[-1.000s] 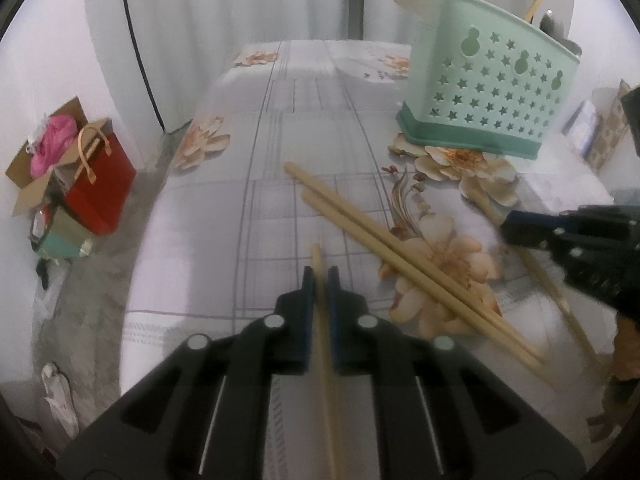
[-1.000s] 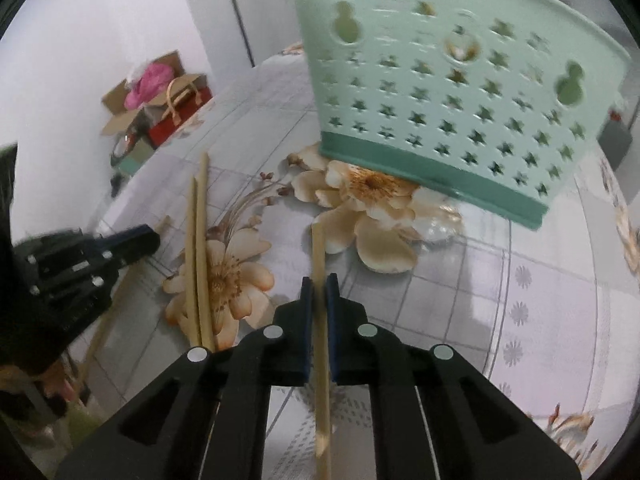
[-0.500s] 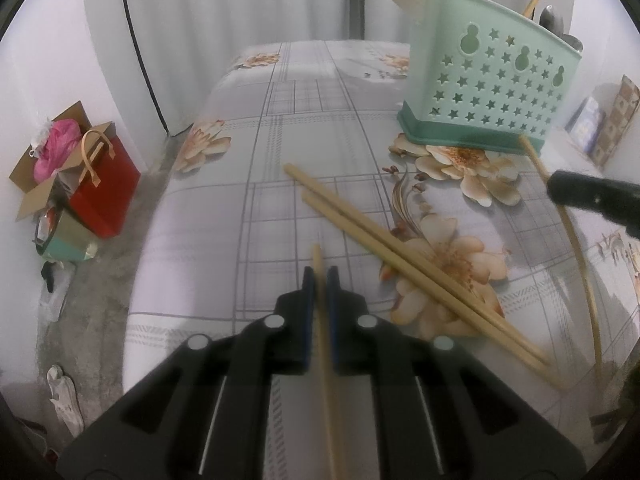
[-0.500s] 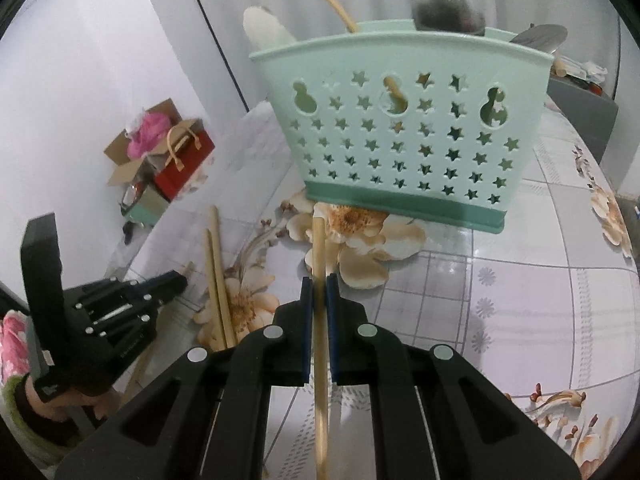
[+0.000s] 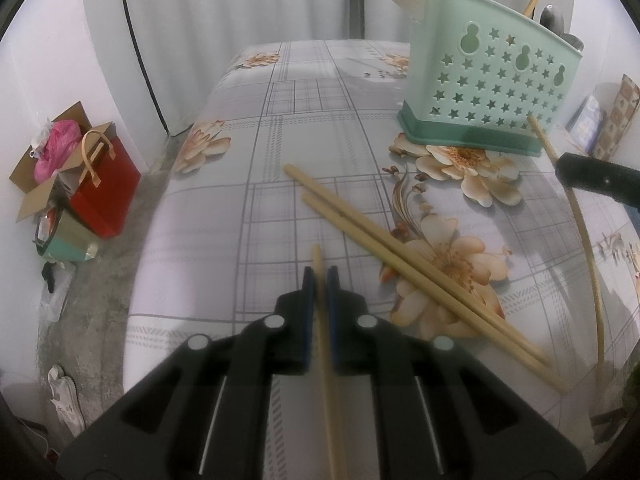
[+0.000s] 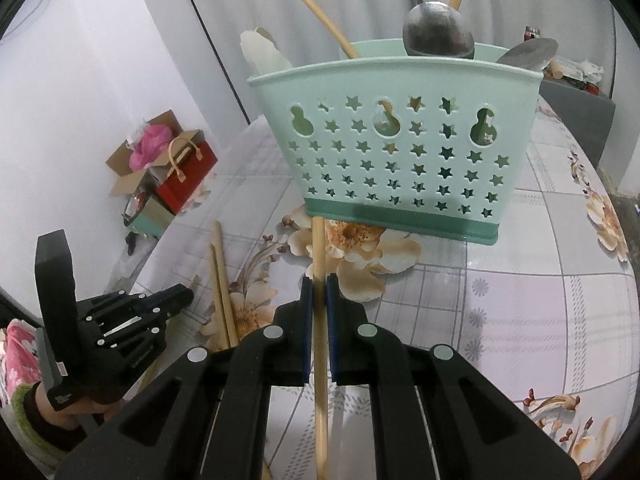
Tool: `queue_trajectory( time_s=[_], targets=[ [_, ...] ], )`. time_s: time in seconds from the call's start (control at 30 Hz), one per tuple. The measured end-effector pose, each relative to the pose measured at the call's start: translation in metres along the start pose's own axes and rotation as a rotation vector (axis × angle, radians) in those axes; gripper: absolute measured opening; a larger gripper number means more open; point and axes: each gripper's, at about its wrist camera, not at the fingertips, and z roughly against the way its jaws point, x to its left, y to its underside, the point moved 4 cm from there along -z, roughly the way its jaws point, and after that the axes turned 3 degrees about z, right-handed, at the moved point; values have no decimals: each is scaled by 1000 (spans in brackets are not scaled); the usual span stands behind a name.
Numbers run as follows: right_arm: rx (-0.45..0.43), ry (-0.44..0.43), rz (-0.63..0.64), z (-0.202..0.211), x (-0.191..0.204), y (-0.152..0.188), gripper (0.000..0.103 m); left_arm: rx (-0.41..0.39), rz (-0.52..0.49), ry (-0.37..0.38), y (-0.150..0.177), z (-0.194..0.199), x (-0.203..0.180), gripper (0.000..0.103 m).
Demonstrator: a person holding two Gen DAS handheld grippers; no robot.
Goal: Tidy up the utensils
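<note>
Left wrist view looks down over the left gripper (image 5: 318, 276), whose jaws are clamped tight on a single chopstick (image 5: 326, 344) that runs back between the fingers and pokes out a little past their tips. It hangs above the near edge of the table (image 5: 304, 144), which is covered in a grey checked cloth with peach flowers. Just ahead, two loose chopsticks (image 5: 400, 252) lie side by side, slanting from the middle of the table toward its near right corner. A mint-green utensil basket (image 5: 492, 92) with star cut-outs stands upright near the far right edge.

From the right wrist view, the right gripper (image 6: 318, 284) is likewise closed on a second chopstick (image 6: 320, 320), its tip reaching up to the basket's dark green base. Inside the basket are a metal ladle (image 6: 438, 36), a spoon (image 6: 528, 54), a white scoop (image 6: 262, 54) and more sticks. A red gift bag (image 6: 186, 178) and an open cardboard box (image 6: 132, 168) sit on the floor beyond the table's left edge.
</note>
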Motion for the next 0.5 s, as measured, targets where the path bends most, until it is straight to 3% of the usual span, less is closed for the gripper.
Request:
queue_trajectory(
  time_s=[0.3,0.5],
  targets=[
    [-21,-3,-4,6,-1,-4,7,3,12,8,-2,-2,3,5],
    [-48,0,-9,18,-3,-10,7,0,61,51,-6,3,13,4]
  ],
)
